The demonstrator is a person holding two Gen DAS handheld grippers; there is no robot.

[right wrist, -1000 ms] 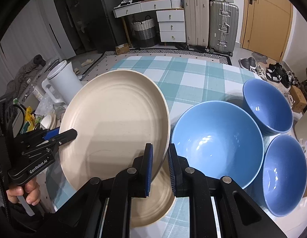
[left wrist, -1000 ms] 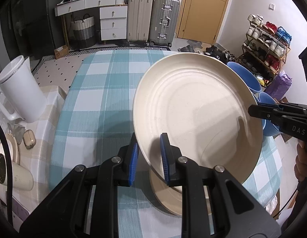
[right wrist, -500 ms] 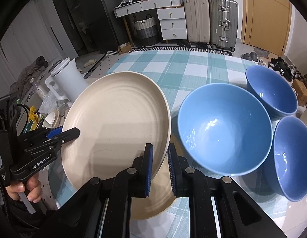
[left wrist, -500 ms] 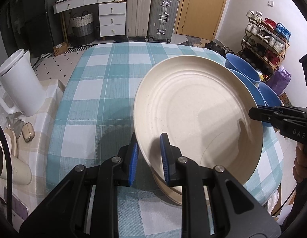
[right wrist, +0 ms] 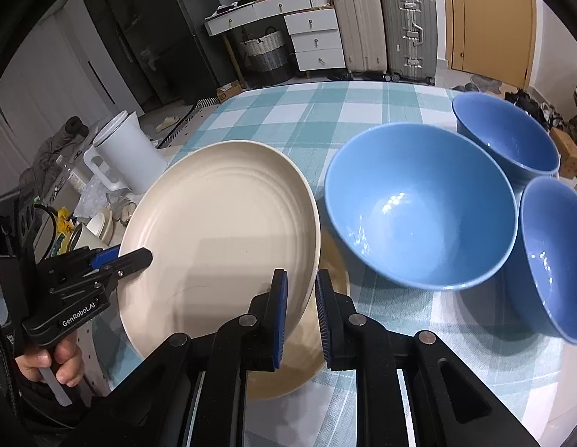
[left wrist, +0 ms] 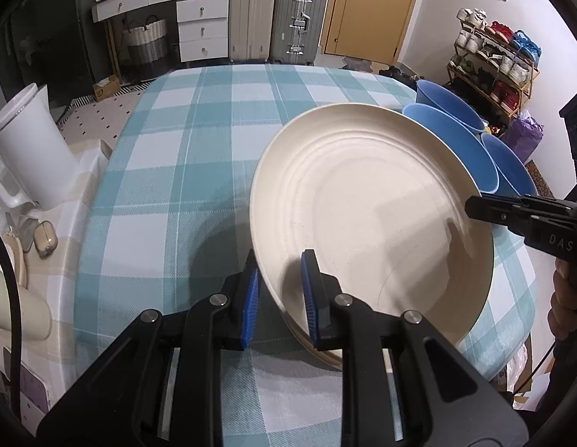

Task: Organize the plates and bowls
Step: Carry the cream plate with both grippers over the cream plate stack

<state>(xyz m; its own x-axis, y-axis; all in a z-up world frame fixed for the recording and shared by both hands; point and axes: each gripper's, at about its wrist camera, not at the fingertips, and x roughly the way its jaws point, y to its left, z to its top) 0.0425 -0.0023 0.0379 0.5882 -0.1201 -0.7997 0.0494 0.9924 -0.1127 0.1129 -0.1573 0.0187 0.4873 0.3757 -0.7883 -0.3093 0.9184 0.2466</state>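
Note:
A large cream plate [left wrist: 366, 223] [right wrist: 221, 246] is held between both grippers just above a second cream plate [left wrist: 318, 350] [right wrist: 325, 298] lying on the checked table. My left gripper [left wrist: 279, 290] is shut on the plate's near rim; it also shows in the right wrist view [right wrist: 139, 257]. My right gripper [right wrist: 301, 309] is shut on the opposite rim; it also shows in the left wrist view [left wrist: 475, 206]. Three blue bowls [right wrist: 419, 205] [right wrist: 508, 134] [right wrist: 557, 253] stand to the right of the plates.
A white jug [left wrist: 27, 149] [right wrist: 128, 156] and cups stand on a side counter left of the table [left wrist: 199, 141]. Suitcases, drawers and a door are behind. A shoe rack [left wrist: 493, 63] is at the right.
The held plate has come down closer to the plate beneath it, and both grippers have moved with it. The bowls have not moved on the table.

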